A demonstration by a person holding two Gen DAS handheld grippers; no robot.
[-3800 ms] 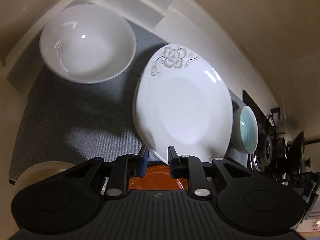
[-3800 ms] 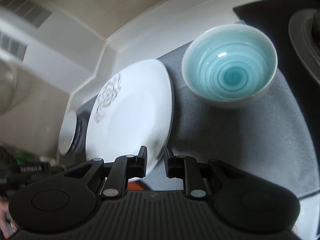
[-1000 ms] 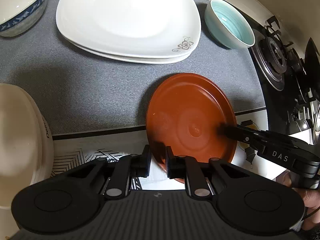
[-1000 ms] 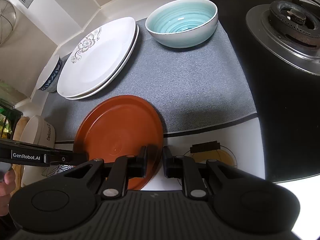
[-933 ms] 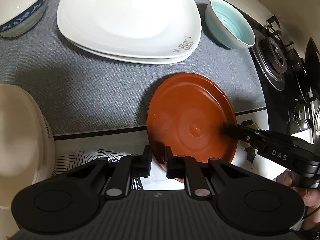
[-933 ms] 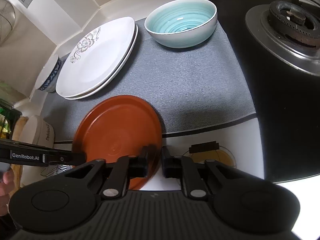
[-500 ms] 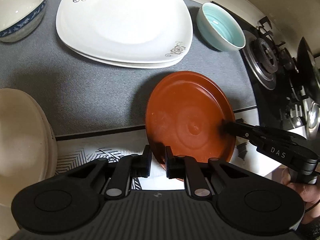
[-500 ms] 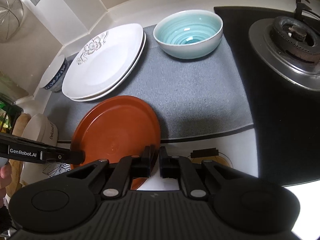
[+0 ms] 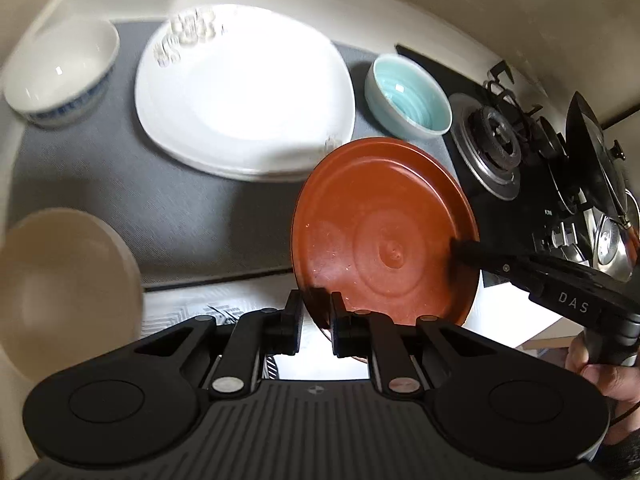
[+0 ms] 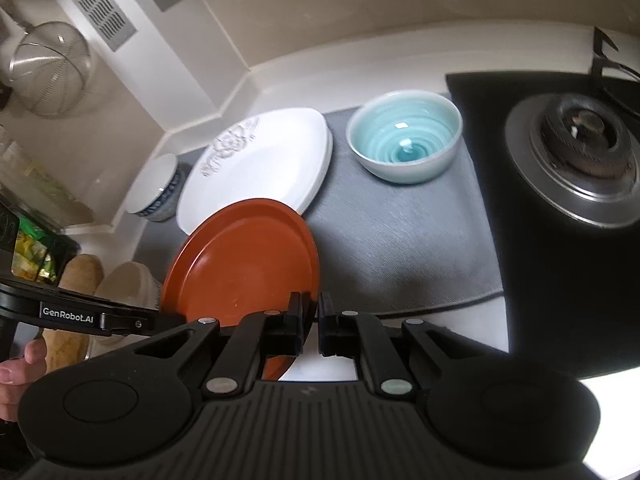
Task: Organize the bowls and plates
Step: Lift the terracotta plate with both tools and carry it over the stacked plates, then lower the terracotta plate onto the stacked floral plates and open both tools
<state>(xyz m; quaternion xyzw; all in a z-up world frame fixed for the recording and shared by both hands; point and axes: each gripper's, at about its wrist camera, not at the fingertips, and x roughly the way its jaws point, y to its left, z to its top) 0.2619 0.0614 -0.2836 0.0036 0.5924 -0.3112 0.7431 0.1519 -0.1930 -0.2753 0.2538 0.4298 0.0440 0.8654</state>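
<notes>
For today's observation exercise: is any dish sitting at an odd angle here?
Yes. The brown plate is tilted, off the grey mat, pinched at its rim by the left tool and right tool. The other dishes sit flat.

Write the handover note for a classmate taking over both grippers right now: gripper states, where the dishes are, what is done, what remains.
Left gripper and right gripper: both shut on opposite rims of the round reddish-brown plate, held tilted above the grey mat.
Two stacked white floral plates lie on the mat between the white bowl with blue pattern and the turquoise glazed bowl.
Done: white plates stacked.
Left: probably set the brown plate down, then sort the bowls.
</notes>
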